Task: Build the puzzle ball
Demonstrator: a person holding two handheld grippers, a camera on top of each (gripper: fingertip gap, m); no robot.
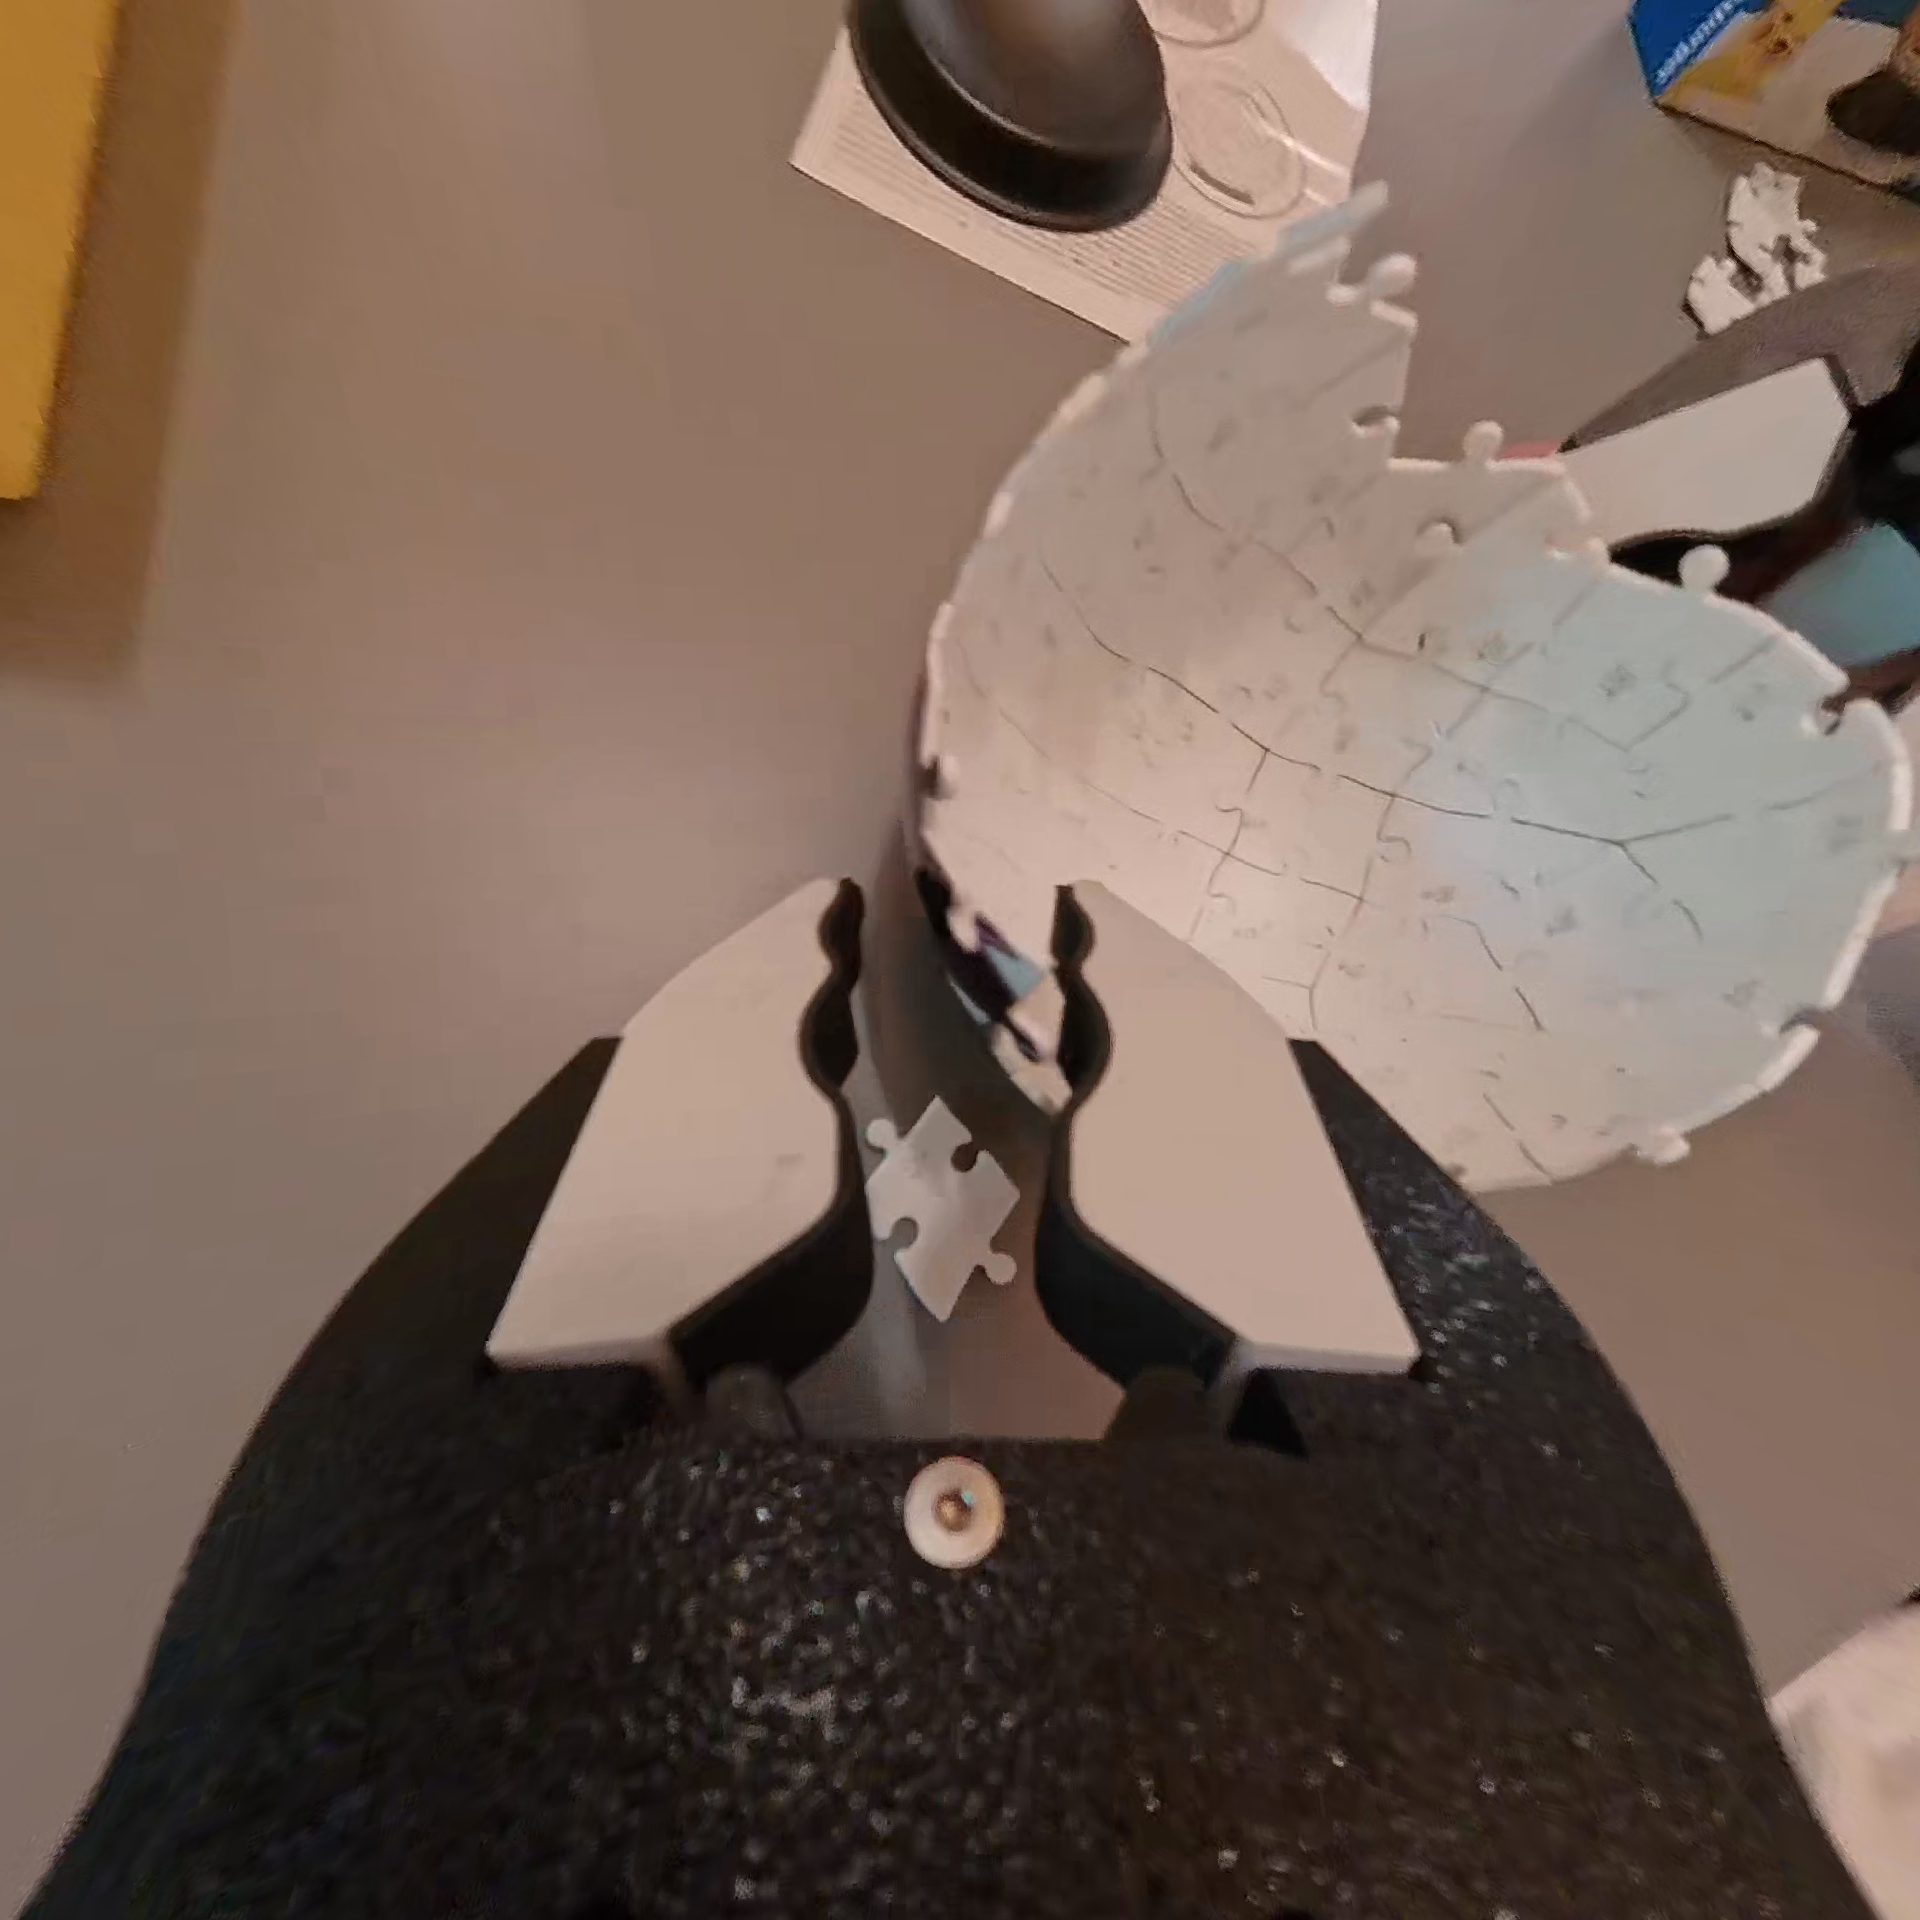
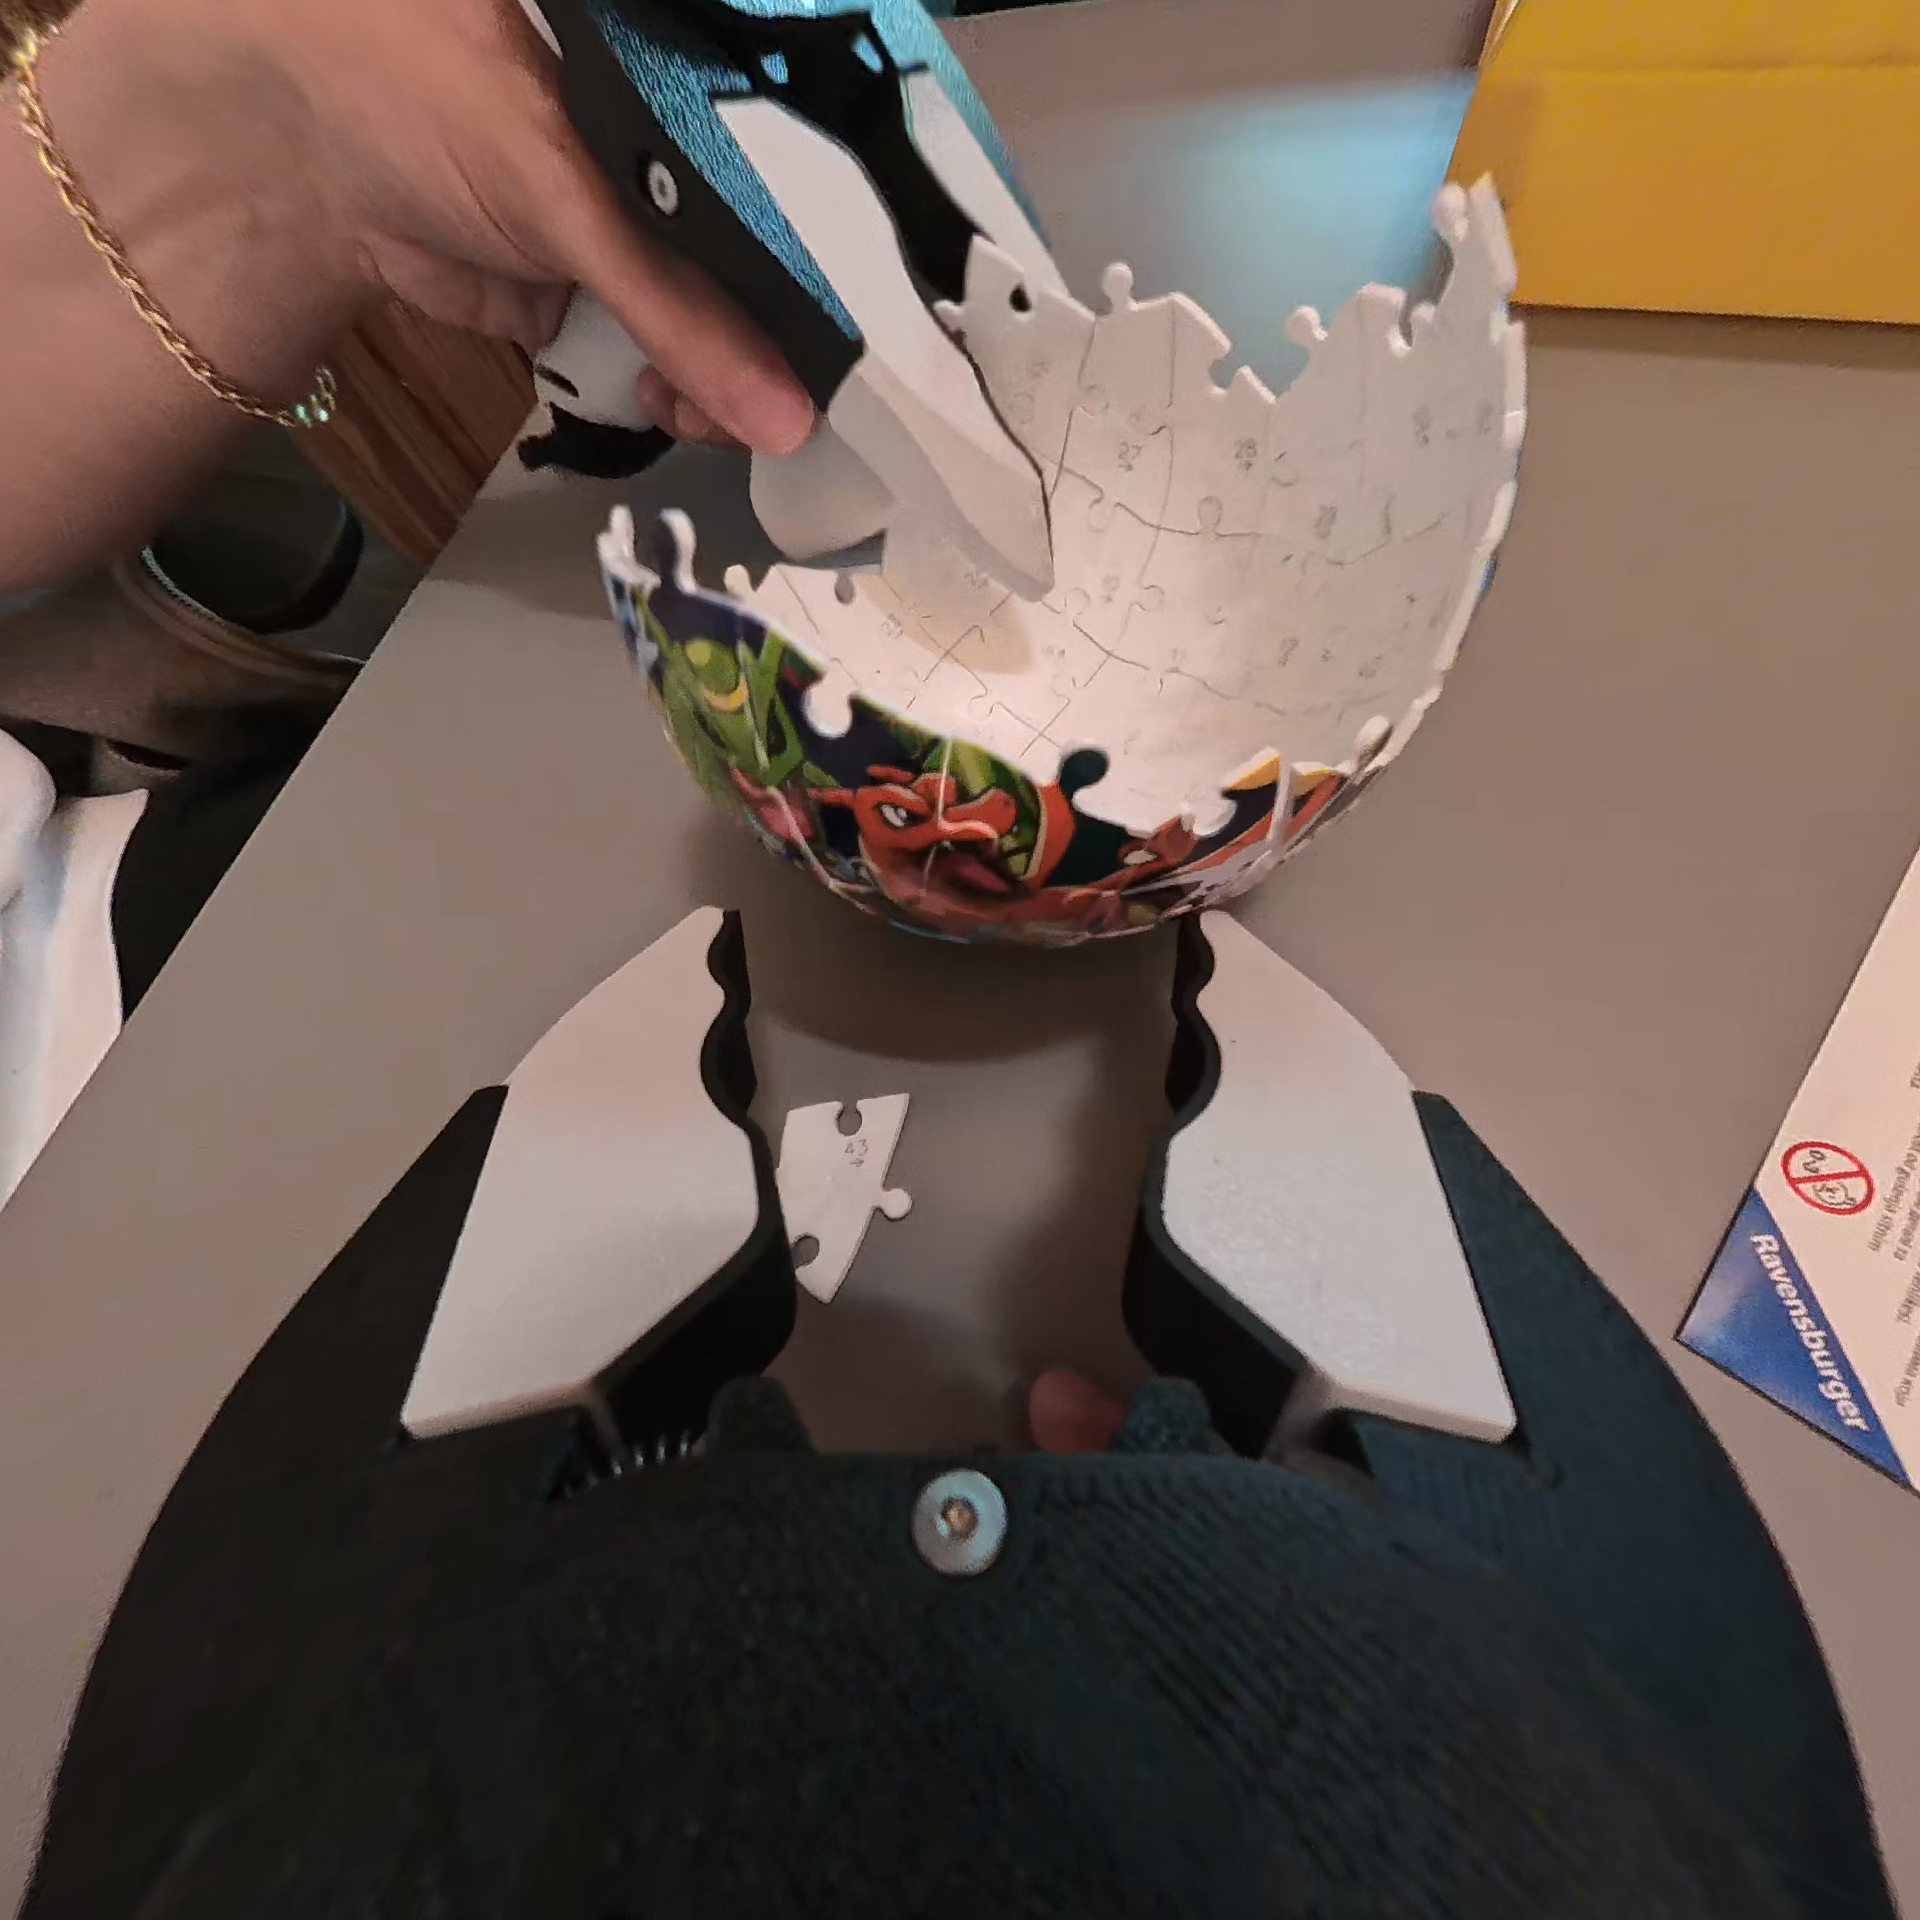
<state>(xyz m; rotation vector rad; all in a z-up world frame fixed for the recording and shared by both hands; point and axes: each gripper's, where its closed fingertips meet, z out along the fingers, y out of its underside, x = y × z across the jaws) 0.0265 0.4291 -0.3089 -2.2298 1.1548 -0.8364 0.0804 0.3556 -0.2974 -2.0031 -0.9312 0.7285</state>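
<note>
The half-built puzzle ball (image 2: 1195,582) is an open bowl, white inside and colourfully printed outside, and rests tilted on the grey table (image 2: 416,883). My left gripper (image 1: 956,904) straddles its wall at the rim, one finger inside and one outside, with a gap showing on the outer side. It also shows in the right wrist view (image 2: 997,416), held by a hand (image 2: 260,260). My right gripper (image 2: 961,925) is wide open and empty, its tips just short of the ball. A loose white piece (image 2: 847,1184) lies on the table between its fingers. Another loose piece (image 1: 940,1210) lies under the left gripper.
A black dome-shaped stand (image 1: 1008,114) sits on a printed sheet (image 1: 1039,239) at the back. Several loose pieces (image 1: 1756,249) and a blue box (image 1: 1756,52) lie beyond the ball. A yellow box (image 2: 1704,156) and a leaflet (image 2: 1829,1195) flank the ball. The table edge runs along the left.
</note>
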